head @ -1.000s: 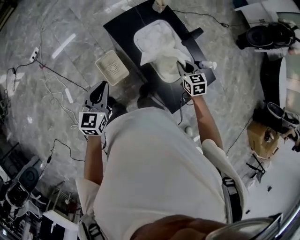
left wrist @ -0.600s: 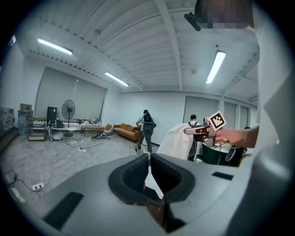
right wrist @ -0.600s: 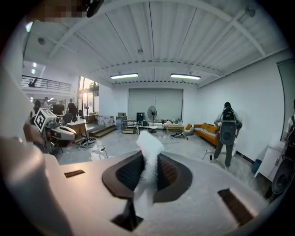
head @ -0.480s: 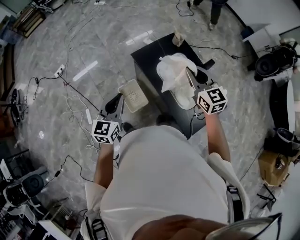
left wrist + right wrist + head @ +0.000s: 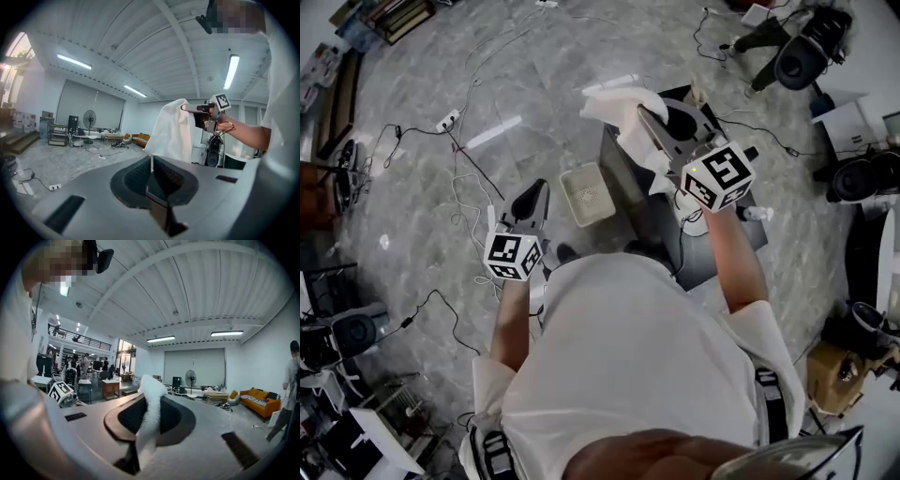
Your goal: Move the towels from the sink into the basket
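Towel (image 5: pixel 614 101) clenched in right hand-held gripper (image 5: pixel 645 117) | left hand-held gripper (image 5: pixel 536 190) closed, empty | marble floor (image 5: pixel 497 84), cables (image 5: pixel 476 161)

Found no legible word, brand, number or label in any view. Noted only coded square markers, black on white, without letters or digits. Recorded two marked faces in the head view on the marker cube (image 5: pixel 512 255) of the left gripper (image 5: pixel 534 190), each with a blocky pattern inside a black frame. Recorded two marked faces likewise on the marker cube (image 5: pixel 718 175) of the right gripper (image 5: pixel 643 112), with angular patterns not readable as characters. Observed each cube again, small, in the opposite gripper view, with one patterned face turned to the camera and equally undecipherable.
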